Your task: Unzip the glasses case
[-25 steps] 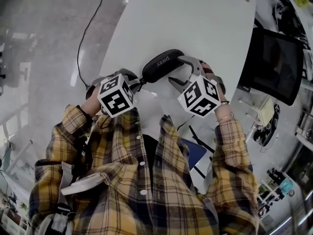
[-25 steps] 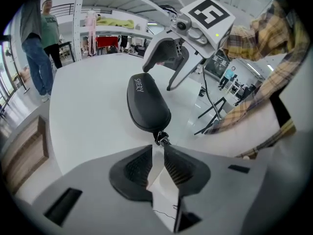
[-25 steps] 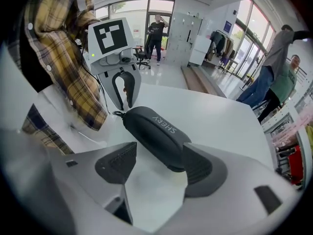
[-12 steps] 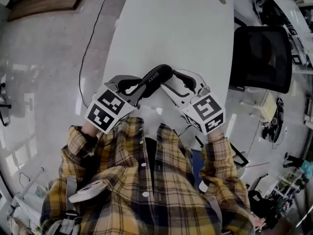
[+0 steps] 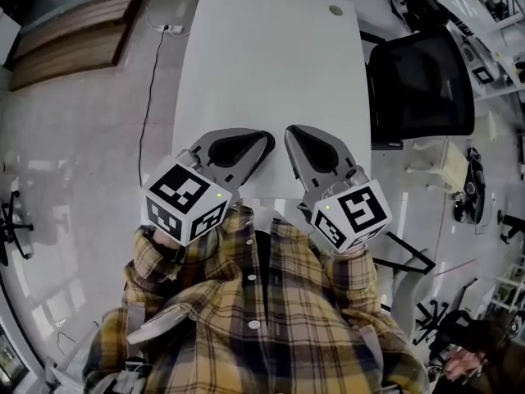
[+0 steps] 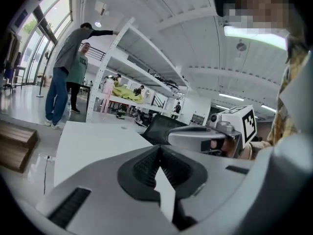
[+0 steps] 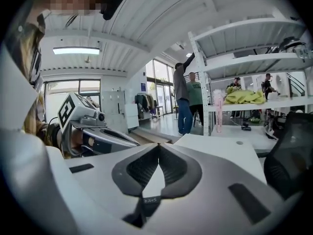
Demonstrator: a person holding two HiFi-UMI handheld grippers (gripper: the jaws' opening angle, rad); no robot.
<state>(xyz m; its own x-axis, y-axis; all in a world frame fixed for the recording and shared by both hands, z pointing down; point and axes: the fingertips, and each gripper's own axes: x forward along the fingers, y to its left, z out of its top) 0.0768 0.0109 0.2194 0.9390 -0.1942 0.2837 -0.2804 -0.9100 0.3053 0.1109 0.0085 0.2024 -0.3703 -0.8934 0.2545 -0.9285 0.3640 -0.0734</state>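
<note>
Both grippers are lifted close under the head camera, side by side above the near end of the white table [image 5: 271, 56]. My left gripper [image 5: 268, 139] is shut, its tips meeting [image 6: 159, 148] with nothing between them. My right gripper [image 5: 288, 131] has just been closing and its tips now touch [image 7: 158, 147], also on nothing. The black glasses case [image 7: 149, 200] shows only as a dark strip with white print, seen through the gap behind the right jaws. In the head view the grippers hide it.
A black office chair [image 5: 418, 80] stands at the table's right side. A wooden platform [image 5: 74, 39] and a cable [image 5: 148, 97] lie on the floor to the left. Two people [image 6: 63, 77] stand by white shelving [image 7: 244, 62] far off.
Both grippers have risen toward the head camera and levelled out. The right jaws went from open to shut. The case, earlier between the grippers on the table, has dropped out of the head view.
</note>
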